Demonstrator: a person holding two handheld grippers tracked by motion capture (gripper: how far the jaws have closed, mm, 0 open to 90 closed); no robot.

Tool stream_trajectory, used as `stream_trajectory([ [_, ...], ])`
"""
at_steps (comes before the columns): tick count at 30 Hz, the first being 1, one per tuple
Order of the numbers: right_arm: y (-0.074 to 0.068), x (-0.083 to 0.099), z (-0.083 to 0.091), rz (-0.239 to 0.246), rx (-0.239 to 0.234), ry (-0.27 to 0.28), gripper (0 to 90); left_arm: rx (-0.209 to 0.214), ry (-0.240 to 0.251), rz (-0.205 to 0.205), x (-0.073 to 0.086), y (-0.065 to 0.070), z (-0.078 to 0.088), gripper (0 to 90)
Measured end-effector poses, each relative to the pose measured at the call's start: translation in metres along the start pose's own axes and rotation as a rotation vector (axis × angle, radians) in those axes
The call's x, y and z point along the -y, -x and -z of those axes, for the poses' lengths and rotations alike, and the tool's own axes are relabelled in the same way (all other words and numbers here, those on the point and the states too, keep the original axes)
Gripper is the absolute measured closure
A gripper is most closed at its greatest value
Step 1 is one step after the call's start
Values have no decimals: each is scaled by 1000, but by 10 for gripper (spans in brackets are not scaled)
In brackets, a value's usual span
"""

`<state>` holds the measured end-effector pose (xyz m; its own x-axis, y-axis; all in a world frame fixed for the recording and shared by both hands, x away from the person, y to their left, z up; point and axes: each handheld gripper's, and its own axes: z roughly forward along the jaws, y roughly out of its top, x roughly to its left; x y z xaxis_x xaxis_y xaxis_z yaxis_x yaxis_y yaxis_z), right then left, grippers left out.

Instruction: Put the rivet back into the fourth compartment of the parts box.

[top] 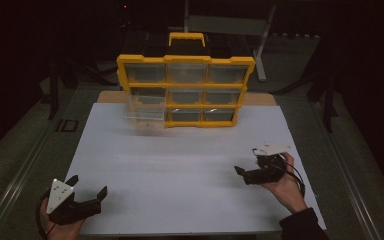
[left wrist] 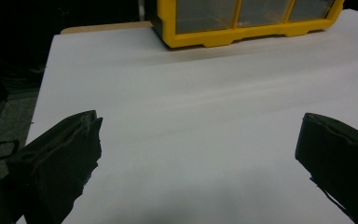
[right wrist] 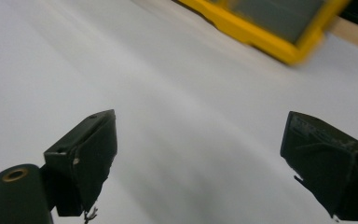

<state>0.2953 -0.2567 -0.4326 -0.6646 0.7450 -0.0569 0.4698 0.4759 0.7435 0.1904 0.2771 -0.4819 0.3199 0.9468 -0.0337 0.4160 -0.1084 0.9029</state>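
Yellow drawer organizer point(top: 186, 90) stands at the far centre of the white mat point(top: 180, 170). Its clear drawer point(top: 144, 114), left column, is pulled out toward the near side and looks blurred. Left gripper point(top: 87, 187) sits near left, jaws spread wide, nothing between them. Right gripper point(top: 247, 174) sits near right, also wide and empty. My read: the drawer is light, thin rigid plastic, slick and crackable. Pinch its front lip at the centre, gently; steady the cabinet frame so it doesn't slide.

Organizer point(top: 185, 90): glossy yellow plastic frame, clear plastic drawers. White sheet point(top: 180, 170) in front: smooth, matt. Gripper jaws: matt black.
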Motion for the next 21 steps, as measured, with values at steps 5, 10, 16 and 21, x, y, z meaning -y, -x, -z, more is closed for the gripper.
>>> stream_trajectory([
  [5,9,49,24,-108,32,86,107,-11,6,6,0,-2,2,8],
  [10,11,79,36,-155,84,163,106,-14,12,8,0,-2,2,8],
  [16,10,95,39,-194,86,229,105,-16,9,-3,-1,-2,2,8],
  [21,9,96,37,-191,80,235,104,-18,5,-11,-1,-1,2,8],
])
